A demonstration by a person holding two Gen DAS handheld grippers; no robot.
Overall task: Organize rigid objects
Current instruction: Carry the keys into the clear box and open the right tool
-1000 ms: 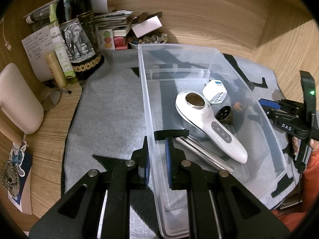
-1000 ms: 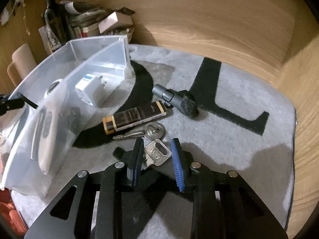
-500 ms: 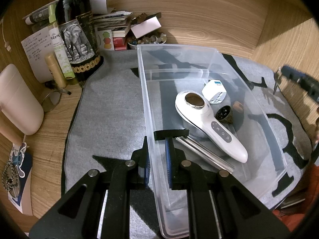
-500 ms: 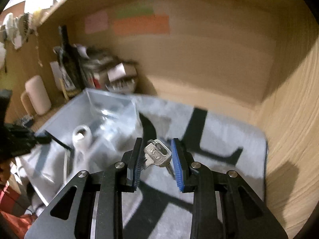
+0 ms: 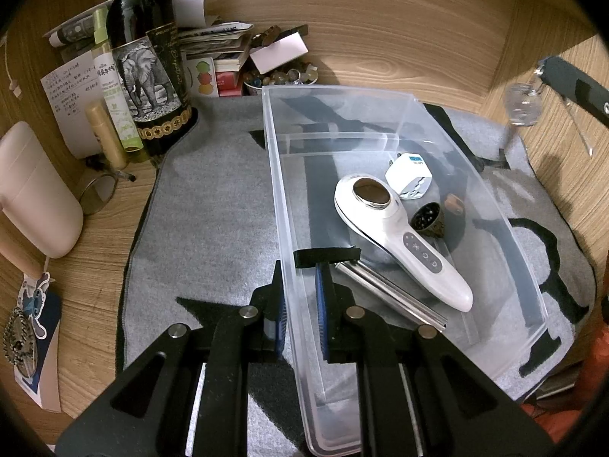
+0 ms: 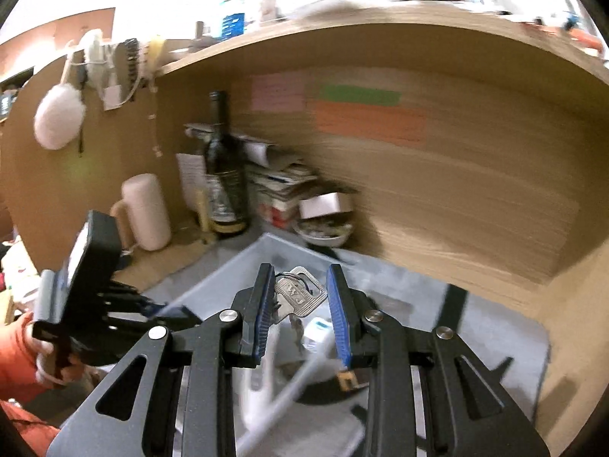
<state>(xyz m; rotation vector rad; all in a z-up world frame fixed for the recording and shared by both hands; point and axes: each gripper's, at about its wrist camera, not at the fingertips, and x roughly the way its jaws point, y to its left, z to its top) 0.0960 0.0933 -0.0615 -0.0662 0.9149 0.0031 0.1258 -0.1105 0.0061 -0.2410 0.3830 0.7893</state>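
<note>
My left gripper [image 5: 298,301] is shut on the near left wall of a clear plastic bin [image 5: 495,198] that stands on a grey mat. In the bin lie a white handheld device [image 5: 399,240], a white plug adapter [image 5: 409,179], a metal tube [image 5: 392,293] and a small dark round part [image 5: 428,221]. My right gripper [image 6: 300,299] is shut on a bunch of silver keys [image 6: 300,297] and holds it high above the bin [image 6: 236,266]. The keys also show blurred in the left wrist view [image 5: 523,104], at the upper right.
A wine bottle with an elephant label [image 5: 152,64], small bottles, a paper note, stacked books and a bowl of stones [image 5: 281,74] crowd the back left corner. A pink container [image 5: 34,190] stands at the left. Wooden walls enclose the back and right.
My right gripper took the keys off the mat and has risen and swung left, over the bin. My left gripper has kept its hold on the bin wall.
</note>
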